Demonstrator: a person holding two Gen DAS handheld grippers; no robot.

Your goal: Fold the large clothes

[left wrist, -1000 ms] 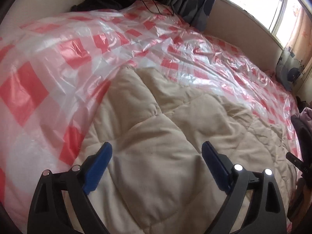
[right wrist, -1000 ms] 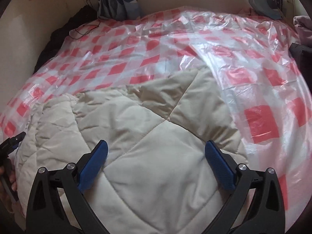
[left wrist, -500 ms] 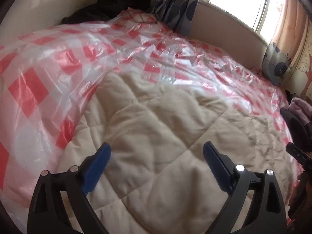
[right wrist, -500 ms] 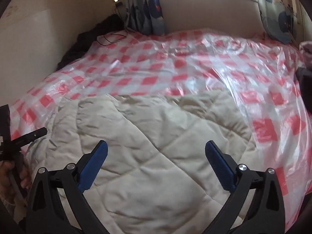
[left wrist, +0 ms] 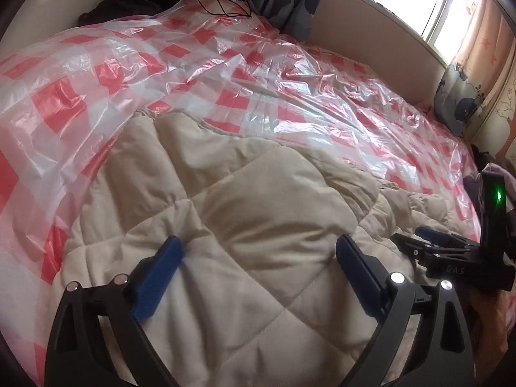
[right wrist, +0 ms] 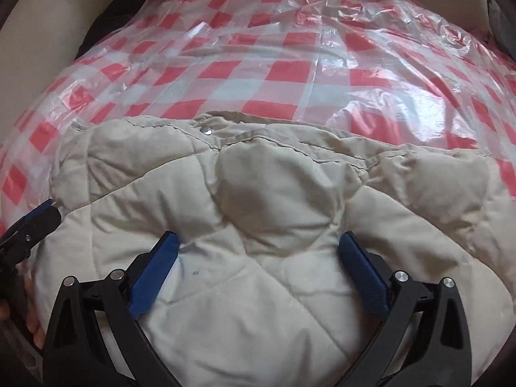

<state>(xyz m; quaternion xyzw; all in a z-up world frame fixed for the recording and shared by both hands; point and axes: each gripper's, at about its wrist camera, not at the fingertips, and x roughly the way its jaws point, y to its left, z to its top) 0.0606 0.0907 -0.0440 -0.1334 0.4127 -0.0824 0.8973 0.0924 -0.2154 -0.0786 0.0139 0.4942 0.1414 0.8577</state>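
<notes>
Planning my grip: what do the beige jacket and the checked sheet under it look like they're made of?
Beige jacket: looks like matte woven fabric over puffy filling, judging by its quilted stitch lines and a metal snap. Checked sheet: seems thin glossy plastic film, see-through between red squares, with crinkles and glare.

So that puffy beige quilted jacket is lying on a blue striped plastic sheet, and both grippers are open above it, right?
Not quite: the plastic sheet is red-and-white checked, not blue striped, as the right wrist view shows plainly. The rest holds: the beige quilted jacket lies on it, and the left gripper and right gripper are both open above it.
</notes>
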